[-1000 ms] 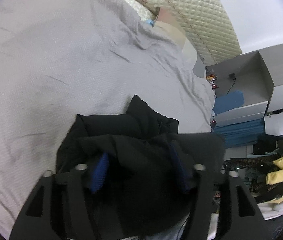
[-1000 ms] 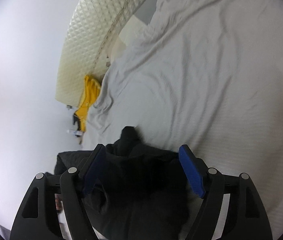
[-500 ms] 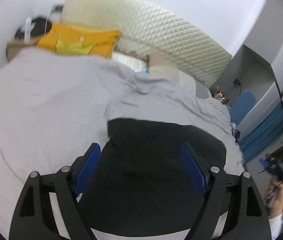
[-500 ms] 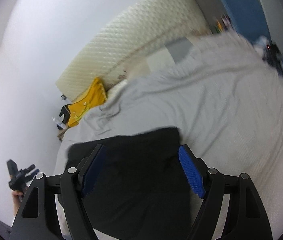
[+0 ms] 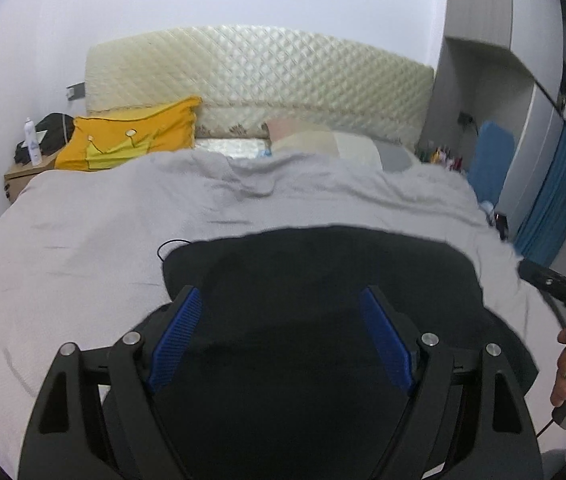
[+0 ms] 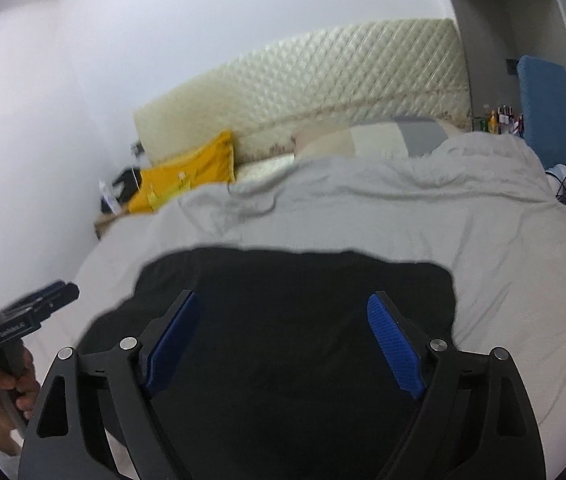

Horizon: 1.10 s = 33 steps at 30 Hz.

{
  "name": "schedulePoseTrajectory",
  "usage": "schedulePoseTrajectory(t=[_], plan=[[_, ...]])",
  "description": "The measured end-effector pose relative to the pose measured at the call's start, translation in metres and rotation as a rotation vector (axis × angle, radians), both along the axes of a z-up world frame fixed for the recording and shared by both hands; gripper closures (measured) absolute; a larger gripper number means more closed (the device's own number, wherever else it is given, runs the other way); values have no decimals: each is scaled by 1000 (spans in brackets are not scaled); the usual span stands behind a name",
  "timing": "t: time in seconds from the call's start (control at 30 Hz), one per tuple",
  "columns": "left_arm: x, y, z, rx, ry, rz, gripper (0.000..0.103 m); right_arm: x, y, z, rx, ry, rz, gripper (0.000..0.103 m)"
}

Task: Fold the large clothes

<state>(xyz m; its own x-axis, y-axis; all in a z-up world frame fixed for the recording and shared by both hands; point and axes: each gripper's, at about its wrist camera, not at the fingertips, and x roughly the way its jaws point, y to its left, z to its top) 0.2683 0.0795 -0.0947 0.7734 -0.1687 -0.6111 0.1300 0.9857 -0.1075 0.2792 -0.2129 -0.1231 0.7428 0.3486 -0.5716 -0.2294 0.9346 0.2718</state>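
A black garment (image 5: 323, 280) lies folded flat in a rough rectangle on the grey bed cover (image 5: 83, 240), near the foot of the bed. It also shows in the right wrist view (image 6: 295, 300). My left gripper (image 5: 281, 308) is open and empty, held above the garment's near part. My right gripper (image 6: 283, 312) is open and empty, also above the garment. The right gripper and its hand show at the right edge of the left wrist view (image 5: 563, 296). The left gripper and its hand show at the left edge of the right wrist view (image 6: 15, 320).
A quilted cream headboard (image 5: 259, 76) stands at the far end of the bed. A yellow pillow (image 5: 131, 136) lies at the far left, beside a nightstand (image 5: 19, 176) with a bottle. Grey and blue furniture (image 5: 543, 160) stands to the right.
Both grippers have let go of the black garment, opened and lifted back. The garment, bunched a second ago, now lies flat on the cover.
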Motion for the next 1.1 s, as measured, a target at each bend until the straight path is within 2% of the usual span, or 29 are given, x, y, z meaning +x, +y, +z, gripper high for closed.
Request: schedulePoseTrajectory(t=[0.37, 0.5, 0.57, 0.7, 0.83, 0.97, 1.1], plan=[[32, -15, -63, 69, 83, -8, 21, 39, 24, -69, -126, 66, 4, 18], [44, -16, -74, 45, 93, -7, 21, 45, 31, -78, -135, 48, -2, 13], [49, -21, -78, 68, 100, -17, 21, 48, 32, -82, -130, 48, -10, 12], [57, -23, -86, 60, 108, -21, 21, 55, 36, -85, -141, 48, -13, 9], [65, -20, -96, 54, 121, -22, 17, 65, 41, -86, -140, 61, 2, 7], [77, -14, -104, 13, 154, -27, 15, 74, 44, -92, -140, 64, 1, 4], [85, -15, -109, 9, 166, -29, 14, 84, 49, -100, -154, 44, -8, 0]])
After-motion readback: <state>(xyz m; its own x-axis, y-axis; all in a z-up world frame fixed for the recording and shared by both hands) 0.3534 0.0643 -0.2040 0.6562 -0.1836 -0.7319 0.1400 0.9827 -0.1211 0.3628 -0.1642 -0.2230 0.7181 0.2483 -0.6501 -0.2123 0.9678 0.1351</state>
